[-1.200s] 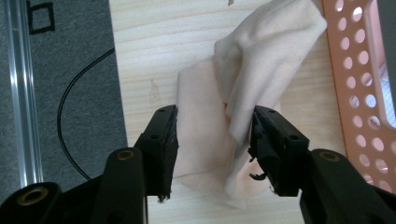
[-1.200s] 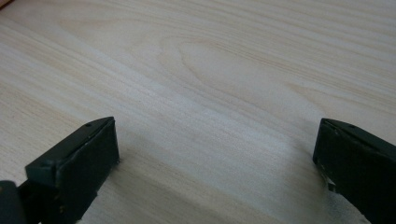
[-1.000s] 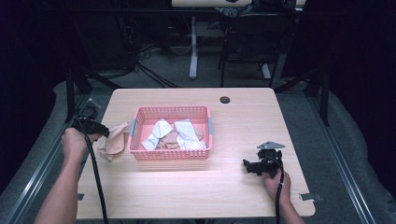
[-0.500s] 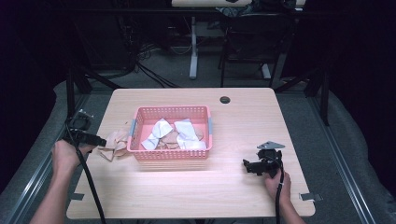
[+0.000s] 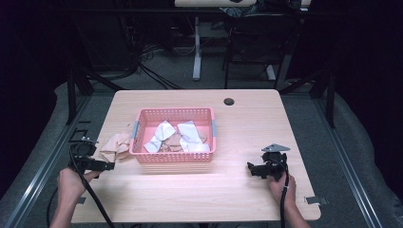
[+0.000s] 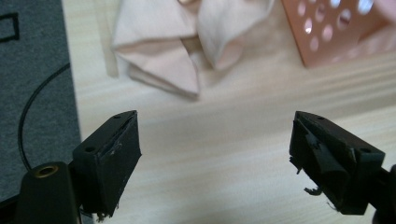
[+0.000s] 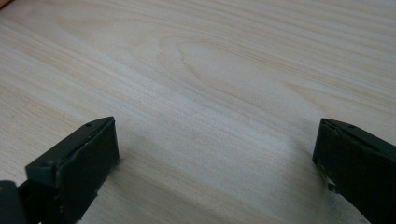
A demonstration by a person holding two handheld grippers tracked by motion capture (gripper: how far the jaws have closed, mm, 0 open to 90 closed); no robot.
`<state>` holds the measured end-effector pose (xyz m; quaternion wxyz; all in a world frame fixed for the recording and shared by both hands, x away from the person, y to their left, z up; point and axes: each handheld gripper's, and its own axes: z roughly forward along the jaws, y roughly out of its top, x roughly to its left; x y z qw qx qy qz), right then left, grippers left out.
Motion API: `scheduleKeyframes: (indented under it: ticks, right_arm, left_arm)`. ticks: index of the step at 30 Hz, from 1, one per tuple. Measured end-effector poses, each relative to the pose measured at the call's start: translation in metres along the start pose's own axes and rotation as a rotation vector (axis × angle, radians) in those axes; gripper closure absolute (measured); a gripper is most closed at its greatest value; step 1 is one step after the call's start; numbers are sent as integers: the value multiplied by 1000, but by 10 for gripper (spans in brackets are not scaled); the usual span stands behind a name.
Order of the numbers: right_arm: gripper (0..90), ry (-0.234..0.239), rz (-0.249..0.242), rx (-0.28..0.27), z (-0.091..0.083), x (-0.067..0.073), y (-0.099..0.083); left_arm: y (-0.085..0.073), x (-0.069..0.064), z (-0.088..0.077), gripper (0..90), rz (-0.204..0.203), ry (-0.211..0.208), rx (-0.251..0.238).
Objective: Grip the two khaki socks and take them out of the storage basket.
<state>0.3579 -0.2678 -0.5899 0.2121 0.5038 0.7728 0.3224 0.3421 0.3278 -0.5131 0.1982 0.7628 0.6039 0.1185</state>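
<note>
Your left gripper point(image 5: 108, 166) sits at the near-left of the table point(image 5: 247, 199), jaws wide apart & just been opening, nothing btwn them. The beige cloth point(image 5: 115, 146) lies crumpled on the table just beyond it, touching or nearly touching the left side of the pink basket point(image 5: 173, 160); in the left gripper view the cloth point(image 6: 182, 42) is clear of both jaws. Your right gripper point(image 5: 250, 167) rests near-right, well apart from the basket, jaws apart over bare wood. White & beige cloths point(image 5: 185, 137) lie in the basket.
</note>
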Motion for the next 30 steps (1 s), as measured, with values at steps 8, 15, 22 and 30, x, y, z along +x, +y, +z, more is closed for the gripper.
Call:
scheduleKeyframes:
  ticks: [8,15,22,30]
  right_arm:
    - [0,0,0,0,0,0,0]
    - [0,-2,1,-1,0,0,0]
    - [0,-1,-5,8,0,0,0]
    - [0,-1,-1,4,0,0,0]
  left_arm:
    - [-26,-10,20,76,10,1,-9]
    - [-37,-16,34,4,24,28,-20]
    - [-49,-10,43,0,7,51,-20]
    - [-51,-8,44,0,-9,60,-59]
